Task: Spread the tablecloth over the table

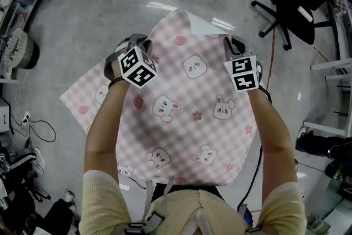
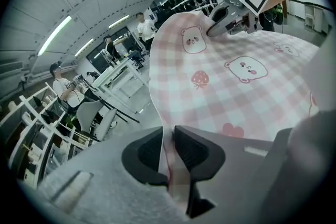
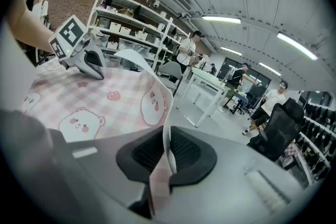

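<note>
Left gripper view: the left gripper [image 2: 169, 140] has its jaws slightly parted, with the tablecloth [image 2: 236, 86] edge loose between them. The right gripper [image 3: 167, 147] pinches the opposite edge. It stretches flat between both, running back toward the person over an unseen table. Both hands look level.

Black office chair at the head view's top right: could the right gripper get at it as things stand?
Probably not. The right gripper has its jaws shut on the tablecloth, and the chair stands well away from it.
</note>
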`<state>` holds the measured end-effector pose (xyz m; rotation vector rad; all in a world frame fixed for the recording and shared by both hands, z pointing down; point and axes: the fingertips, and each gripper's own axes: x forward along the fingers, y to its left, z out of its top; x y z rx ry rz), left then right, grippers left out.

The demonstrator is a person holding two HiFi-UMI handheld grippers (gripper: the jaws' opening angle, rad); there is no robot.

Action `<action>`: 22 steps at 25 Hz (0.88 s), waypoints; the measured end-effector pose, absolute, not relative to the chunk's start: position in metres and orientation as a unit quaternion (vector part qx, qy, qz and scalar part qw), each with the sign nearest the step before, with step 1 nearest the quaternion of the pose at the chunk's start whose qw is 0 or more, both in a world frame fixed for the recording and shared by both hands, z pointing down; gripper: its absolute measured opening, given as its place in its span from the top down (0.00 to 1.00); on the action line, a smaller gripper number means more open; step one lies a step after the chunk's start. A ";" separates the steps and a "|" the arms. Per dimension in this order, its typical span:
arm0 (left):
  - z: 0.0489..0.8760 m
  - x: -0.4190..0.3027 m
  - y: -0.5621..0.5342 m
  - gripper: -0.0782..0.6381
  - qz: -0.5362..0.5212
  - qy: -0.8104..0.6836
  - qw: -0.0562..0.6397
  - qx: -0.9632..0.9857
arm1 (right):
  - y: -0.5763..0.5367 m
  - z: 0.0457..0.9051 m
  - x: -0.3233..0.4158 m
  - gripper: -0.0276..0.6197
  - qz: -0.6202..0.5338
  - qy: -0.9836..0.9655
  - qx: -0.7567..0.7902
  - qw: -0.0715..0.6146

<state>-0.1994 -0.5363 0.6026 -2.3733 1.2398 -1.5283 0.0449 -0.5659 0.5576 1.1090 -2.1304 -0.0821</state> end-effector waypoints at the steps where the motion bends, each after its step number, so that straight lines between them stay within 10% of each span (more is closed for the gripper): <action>1: 0.604 -0.200 -0.537 0.81 -0.496 0.402 0.030 -0.769 | -0.566 0.561 0.044 0.91 -0.033 -0.826 0.429 0.363; 22: 0.577 -0.228 -0.545 0.61 -0.446 0.507 0.035 -0.737 | -0.569 0.556 0.044 0.64 -0.045 -0.811 0.457 0.362</action>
